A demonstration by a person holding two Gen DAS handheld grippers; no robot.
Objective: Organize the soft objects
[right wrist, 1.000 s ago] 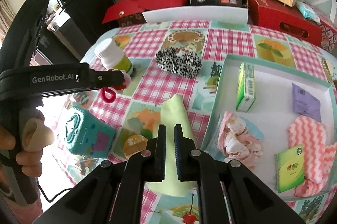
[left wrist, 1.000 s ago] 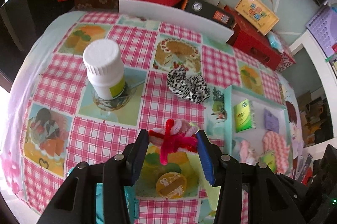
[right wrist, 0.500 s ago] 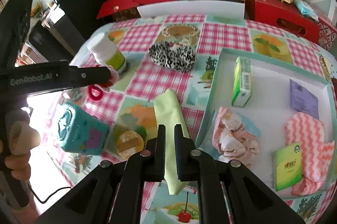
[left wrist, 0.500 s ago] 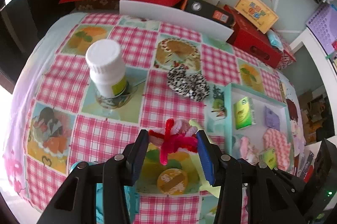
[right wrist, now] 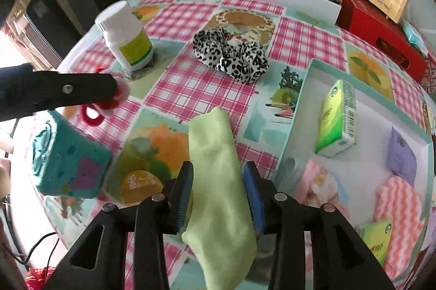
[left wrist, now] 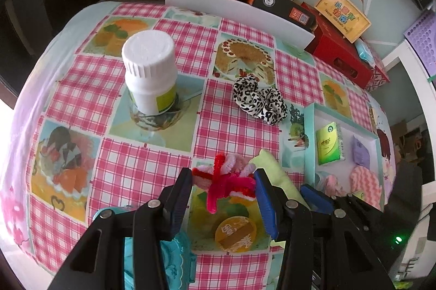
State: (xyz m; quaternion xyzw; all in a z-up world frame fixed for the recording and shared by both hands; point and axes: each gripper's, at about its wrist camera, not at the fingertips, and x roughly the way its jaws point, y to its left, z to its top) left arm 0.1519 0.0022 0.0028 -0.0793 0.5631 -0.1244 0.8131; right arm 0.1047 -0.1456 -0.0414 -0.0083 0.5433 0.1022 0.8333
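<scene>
My left gripper (left wrist: 223, 181) is shut on a red and pink fuzzy pipe-cleaner ornament (left wrist: 226, 178), held just above the checked tablecloth. In the right wrist view its black finger (right wrist: 81, 91) reaches in from the left with the ornament (right wrist: 94, 113) at its tip. My right gripper (right wrist: 218, 173) has its jaws opening. They stand on either side of a folded light green cloth (right wrist: 215, 153) that lies flat on the table, and the pads do not press on it. The green cloth (left wrist: 275, 173) also shows beside my left gripper's right pad.
A leopard-print scrunchie (right wrist: 231, 53) lies mid-table. A teal-rimmed tray (right wrist: 299, 104) on the right holds tissue packs, a purple packet and pink cloths. A white bottle (right wrist: 128, 42), a teal cube (right wrist: 65, 162) and a yellow disc (right wrist: 139, 186) sit to the left. Red boxes line the far edge.
My right gripper has come down over the green cloth and its jaws have gone from shut to apart around it. The left gripper has kept still with the ornament.
</scene>
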